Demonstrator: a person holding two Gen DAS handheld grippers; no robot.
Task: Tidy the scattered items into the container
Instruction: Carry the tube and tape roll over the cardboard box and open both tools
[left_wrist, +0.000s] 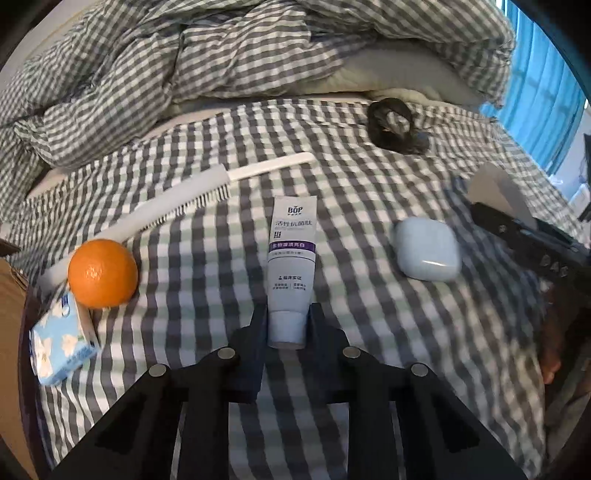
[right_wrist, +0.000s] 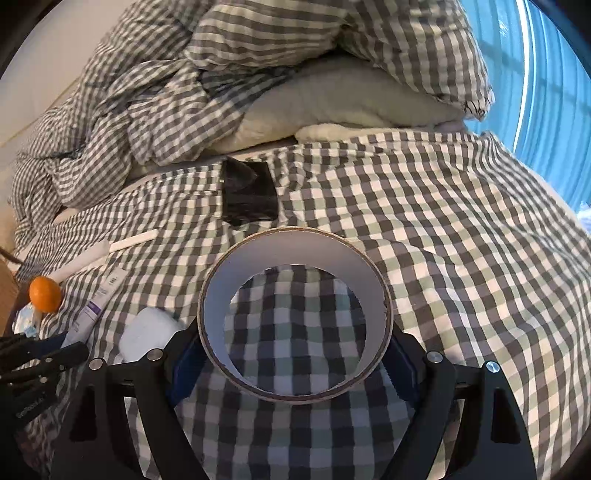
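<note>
Grey-white toothpaste tube (left_wrist: 291, 273) is being clamped by the left gripper (left_wrist: 288, 325); right gripper (right_wrist: 295, 354) is gripping the tape roll (right_wrist: 295, 314). Lifting toward an unseen container likely follows.

matte black left gripper (left_wrist: 288, 325) and right gripper (right_wrist: 295, 354), blue pads, silver screws

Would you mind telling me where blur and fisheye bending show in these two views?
Left wrist view: the toothpaste tube is sharp, the right edge blurs, and black vignette fills the corners. Right wrist view: the tape roll is crisp, while the blue curtain bows strongly at the rim.
</note>
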